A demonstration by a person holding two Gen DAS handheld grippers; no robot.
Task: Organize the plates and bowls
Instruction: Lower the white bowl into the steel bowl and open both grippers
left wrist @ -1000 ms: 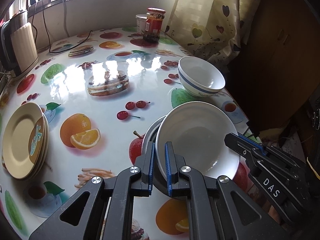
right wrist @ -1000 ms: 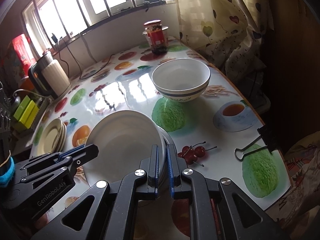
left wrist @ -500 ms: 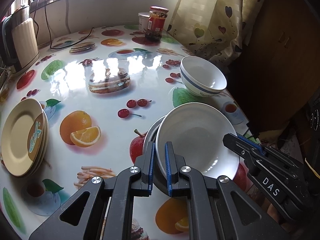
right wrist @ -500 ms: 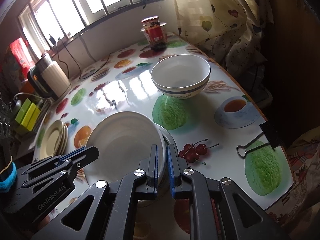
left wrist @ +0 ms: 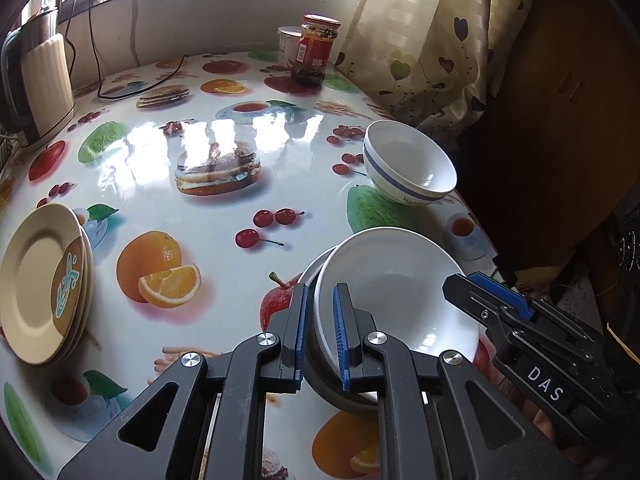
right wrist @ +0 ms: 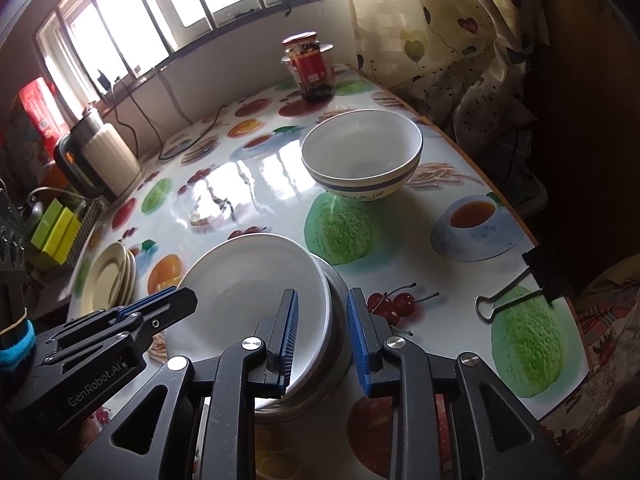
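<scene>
Your left gripper point(left wrist: 320, 334): jaws clenched on the near rim of the white bowl point(left wrist: 396, 292), which sits tilted in a second bowl point(right wrist: 334, 320) near the counter's point(left wrist: 224, 216) front edge. Your right gripper point(right wrist: 322, 338): jaws released, straddling the opposite rims of the two bowls, pads clear of them. Blue-banded bowl point(right wrist: 362, 160): upright, alone, by the counter's right edge, well apart from the stacked pair. Cream plates point(left wrist: 42, 284): one stack at the counter's left edge. Red-lidded jar point(left wrist: 318, 50): far right corner, a white tub point(left wrist: 289, 46) just beside it. Kettle point(left wrist: 38, 80): far left corner. Binder clip point(right wrist: 516, 286): right edge, near front.
</scene>
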